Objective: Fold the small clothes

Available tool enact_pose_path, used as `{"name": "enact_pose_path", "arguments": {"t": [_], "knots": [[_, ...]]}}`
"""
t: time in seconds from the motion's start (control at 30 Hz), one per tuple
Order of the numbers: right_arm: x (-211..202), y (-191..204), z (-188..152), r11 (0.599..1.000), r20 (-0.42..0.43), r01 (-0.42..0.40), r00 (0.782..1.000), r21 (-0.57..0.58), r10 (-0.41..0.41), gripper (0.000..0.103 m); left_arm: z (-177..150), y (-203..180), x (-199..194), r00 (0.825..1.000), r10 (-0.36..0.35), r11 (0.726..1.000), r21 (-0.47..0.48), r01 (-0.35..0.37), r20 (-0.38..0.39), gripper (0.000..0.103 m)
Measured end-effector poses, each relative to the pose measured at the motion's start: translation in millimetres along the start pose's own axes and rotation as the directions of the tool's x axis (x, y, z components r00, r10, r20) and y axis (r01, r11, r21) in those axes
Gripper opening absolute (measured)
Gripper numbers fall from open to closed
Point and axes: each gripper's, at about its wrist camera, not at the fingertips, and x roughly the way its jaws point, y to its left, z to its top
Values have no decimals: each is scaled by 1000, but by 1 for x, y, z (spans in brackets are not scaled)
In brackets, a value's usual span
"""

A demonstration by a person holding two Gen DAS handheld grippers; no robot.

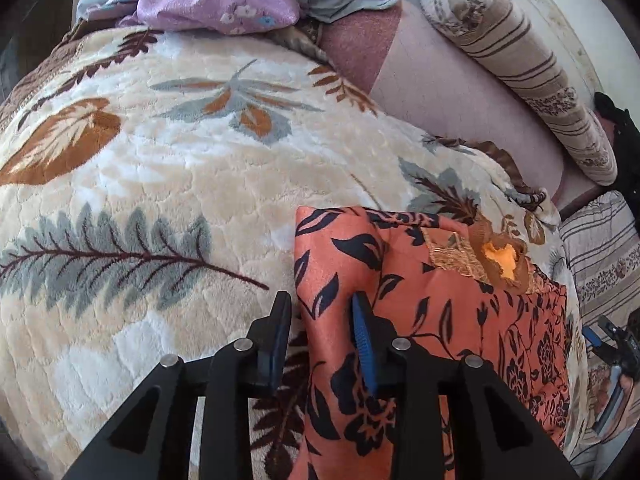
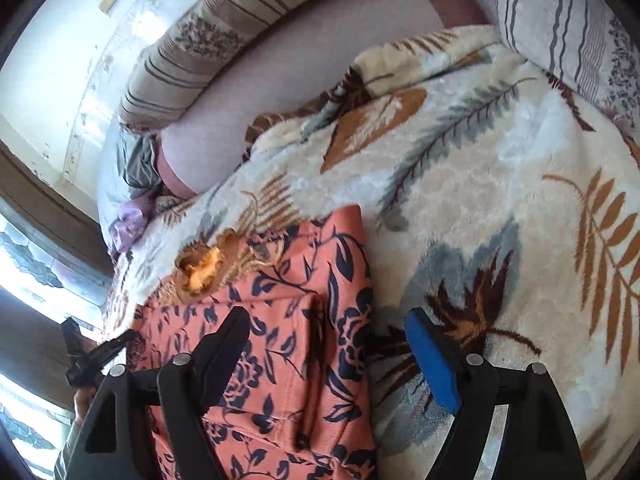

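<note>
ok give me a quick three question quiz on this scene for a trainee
1. True or false: the orange garment lies on the leaf blanket.
2. Which stands wider open? A left tongs B right tongs
3. What colour are the pads on the tongs?

Key: 1 true; 2 B; 3 blue
</note>
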Motion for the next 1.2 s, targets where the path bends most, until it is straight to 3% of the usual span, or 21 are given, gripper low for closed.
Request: {"name": "enact_pose_path", "arguments": {"t": [0.07, 0.13, 0.17, 0.23, 0.27, 0.33, 0.37, 0.4, 0.47, 0.5, 0.6, 0.73, 1.0, 1.2], "knots": [[-1, 17, -2, 995, -16, -94, 995, -14, 94, 82, 2, 2, 7, 1000, 13, 1000, 3, -13, 13, 24], [22, 28, -11, 982, -156, -187, 971, -5, 184, 82, 6, 0, 5, 998, 53, 999, -11, -53, 28, 19], [36, 30, -17, 986, -213, -168, 964, -14, 161, 82, 7, -1, 1, 997, 59, 998, -29, -58, 41, 19], [61, 26, -29, 993, -277, -113, 955, -12, 106, 82, 7, -8, -9, 997, -13, 999, -38, 16, 70, 18], [66, 22, -34, 993, -279, -116, 953, 13, 115, 83, 7, -15, -11, 996, -16, 1000, 0, 16, 85, 19], [67, 17, -35, 989, -237, -145, 960, 38, 150, 83, 8, -23, 4, 992, 110, 989, 90, -115, 58, 24], [68, 14, -33, 989, -215, -136, 966, 49, 144, 82, 10, -16, 19, 991, 134, 988, 74, -134, 10, 25], [72, 8, -30, 991, -205, -118, 970, 66, 129, 81, 11, -5, 17, 995, 90, 996, 17, -91, 34, 25], [73, -6, -24, 981, -186, -138, 969, 138, 163, 80, 15, 2, 8, 996, 77, 994, -78, -73, 44, 25], [69, -7, -22, 976, -170, -136, 972, 168, 164, 80, 14, 2, 1, 994, 91, 992, -95, -86, 54, 25], [40, 10, -22, 988, -139, -127, 980, 92, 139, 82, -1, -6, -26, 991, 105, 994, -44, -102, 80, 32], [-8, 21, -48, 993, -154, -114, 981, 26, 117, 82, -41, -19, -73, 975, 177, 982, 46, -184, 133, 65], [-86, 8, -160, 996, -267, -74, 960, 40, 83, 82, -133, -47, -155, 944, 253, 946, 149, -287, 212, 73], [-117, -2, -229, 997, -318, -27, 947, 70, 48, 82, -185, -63, -188, 944, 243, 940, 186, -286, 222, 74]]}}
